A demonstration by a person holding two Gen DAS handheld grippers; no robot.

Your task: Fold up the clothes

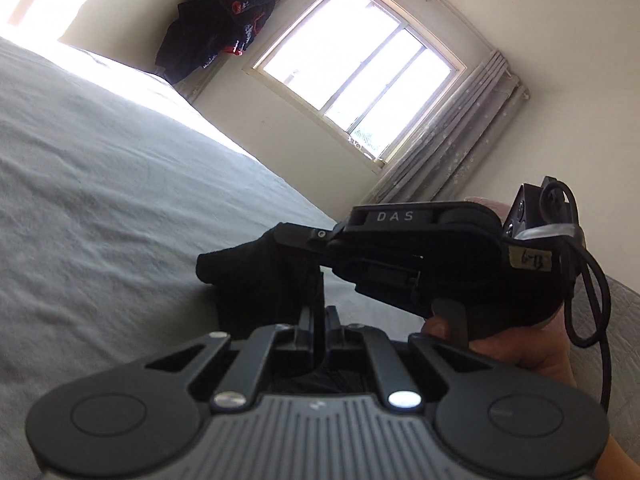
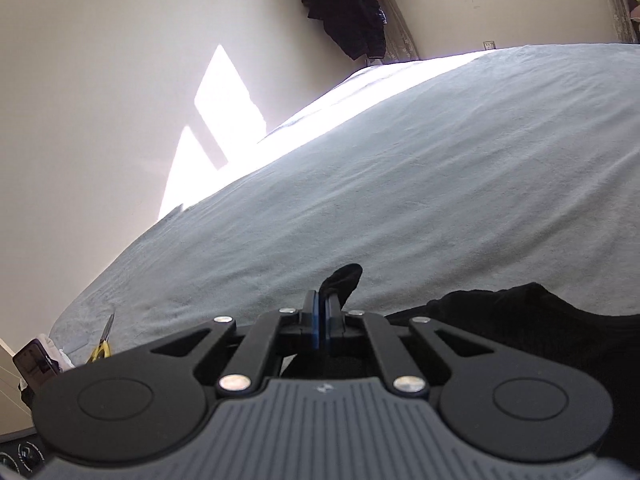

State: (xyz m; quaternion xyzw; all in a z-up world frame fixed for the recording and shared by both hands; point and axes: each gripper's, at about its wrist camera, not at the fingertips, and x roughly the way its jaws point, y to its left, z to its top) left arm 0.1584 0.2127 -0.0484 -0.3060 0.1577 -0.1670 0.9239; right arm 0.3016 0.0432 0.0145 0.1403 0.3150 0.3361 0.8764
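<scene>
A black garment [image 1: 256, 280] hangs in a bunch just above the grey bed sheet [image 1: 100, 200]. My left gripper [image 1: 318, 316] is shut on its lower part, the cloth pinched between the two pads. My right gripper [image 1: 286, 235] comes in from the right, held in a hand [image 1: 504, 352], with its tips closed on the upper fold of the same garment. In the right wrist view the right gripper [image 2: 322, 308] is shut, and a tongue of the black garment [image 2: 342, 280] sticks up from between its pads. More of the cloth lies to the right.
The bed sheet [image 2: 400, 180] fills most of both views. Yellow-handled scissors [image 2: 102, 340] and a dark box [image 2: 34, 360] lie at its left corner. Dark clothes [image 1: 220, 20] hang on the wall beside a window [image 1: 360, 68] with curtains [image 1: 452, 136].
</scene>
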